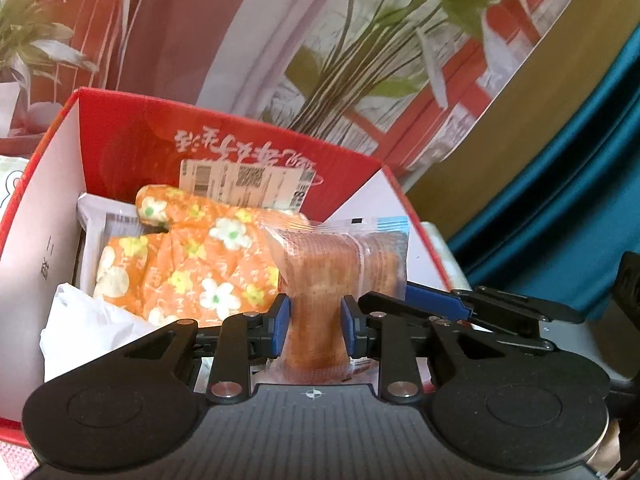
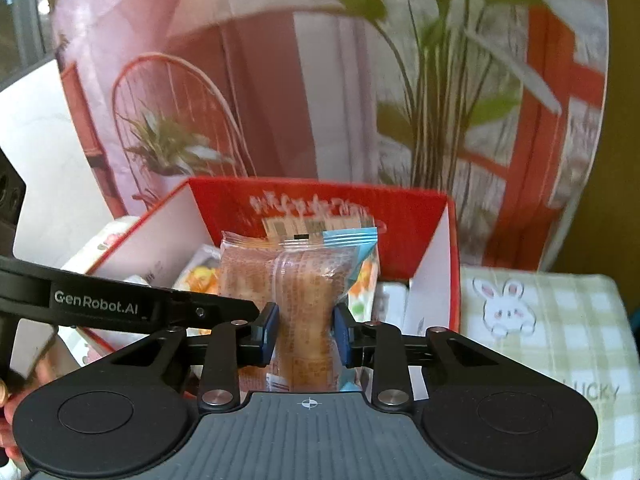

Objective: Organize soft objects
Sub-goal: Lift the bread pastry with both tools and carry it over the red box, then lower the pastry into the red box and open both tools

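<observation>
Behind everything hangs a printed backdrop of pink curtains, red window frames and leafy plants, blurred in both views. From the left wrist view, the left tongs (image 1: pixel 314 320) are clenched on a bread packet (image 1: pixel 340 264), their blue pads pinching its clear crinkly wrapper into a waist; the packet's long axis runs straight away from the tongs and up, over the near rim of the red cardboard box (image 1: pixel 132 128). Inside the box, just left of the packet, lies an orange floral cloth bundle (image 1: pixel 192 264), soft and puckered, on top of a white packet (image 1: pixel 96 216), with crumpled white plastic (image 1: pixel 84 320) at the box's near left corner. The right tongs' fingers (image 1: pixel 440 300) come in just right of the packet. From the right wrist view, the right tongs (image 2: pixel 306 332) are likewise gripping the same bread packet (image 2: pixel 300 280) at its squeezed middle, its sealed blue-edged top pointing toward the box's far wall (image 2: pixel 320 208). A black arm of the left tongs (image 2: pixel 120 308) crosses just left of it. Right of the box lies a green checked cloth with a rabbit (image 2: pixel 540 320). Both hands look equally near; lowering the packet forward into the box beside the bundle seems the coming move.
</observation>
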Demonstrator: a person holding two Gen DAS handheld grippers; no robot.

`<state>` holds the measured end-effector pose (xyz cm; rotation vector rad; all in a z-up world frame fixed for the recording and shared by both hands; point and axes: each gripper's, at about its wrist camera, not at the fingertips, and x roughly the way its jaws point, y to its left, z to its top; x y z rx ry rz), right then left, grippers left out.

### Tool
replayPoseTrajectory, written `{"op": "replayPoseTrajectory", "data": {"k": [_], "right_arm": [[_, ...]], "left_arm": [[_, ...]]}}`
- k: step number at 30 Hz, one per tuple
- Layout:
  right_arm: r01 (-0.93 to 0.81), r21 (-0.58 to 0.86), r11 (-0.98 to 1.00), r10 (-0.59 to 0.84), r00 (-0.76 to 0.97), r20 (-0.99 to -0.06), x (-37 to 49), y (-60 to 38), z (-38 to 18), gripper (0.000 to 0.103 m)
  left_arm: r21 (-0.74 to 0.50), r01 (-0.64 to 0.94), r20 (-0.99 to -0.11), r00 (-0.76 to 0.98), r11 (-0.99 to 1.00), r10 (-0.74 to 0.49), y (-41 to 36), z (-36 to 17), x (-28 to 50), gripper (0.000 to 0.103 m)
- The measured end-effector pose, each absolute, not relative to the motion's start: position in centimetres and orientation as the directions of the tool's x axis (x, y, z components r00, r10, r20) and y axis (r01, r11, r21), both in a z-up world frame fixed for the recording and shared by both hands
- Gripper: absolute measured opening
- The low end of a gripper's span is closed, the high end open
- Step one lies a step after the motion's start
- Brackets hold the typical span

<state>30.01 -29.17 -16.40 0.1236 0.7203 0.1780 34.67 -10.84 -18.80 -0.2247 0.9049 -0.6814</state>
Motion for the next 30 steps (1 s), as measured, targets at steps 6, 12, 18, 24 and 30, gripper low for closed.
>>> {"op": "replayPoseTrajectory", "data": {"k": [6, 12, 18, 24, 30], "right_arm": [[-0.101, 0.191, 0.976, 0.206, 0.704, -0.680, 30.7, -28.9, -17.8, 0.022], [-0.085, 0.154, 0.984, 0.171, 0.674, -0.719, 31.4, -28.5, -18.7, 0.014], [-0.084, 0.094, 0.992, 0.126, 0.644, -0.754, 31.8, -27.8, -19.2, 0.014], [-0.069, 0.095, 0.993, 0.117, 0.659, -0.743, 31.3, -27.8, -19.0, 0.014], [-0.073, 0.153, 0.986, 0.155, 0.755, -0.637, 28.3, -28.5, -17.5, 0.024]], "left_arm": [[-0.435, 0.443, -0.674, 0.417, 0.783, -0.610, -10.8, -20.0, 34.9, 0.028], [-0.406, 0.472, -0.661, 0.440, 0.783, -0.608, -10.4, -19.4, 34.3, 0.028], [-0.359, 0.490, -0.653, 0.476, 0.794, -0.589, -10.3, -18.3, 33.5, 0.028], [-0.301, 0.495, -0.645, 0.524, 0.815, -0.556, -9.6, -17.4, 32.2, 0.031], [-0.264, 0.492, -0.619, 0.573, 0.830, -0.536, -8.4, -16.0, 30.7, 0.058]]}}
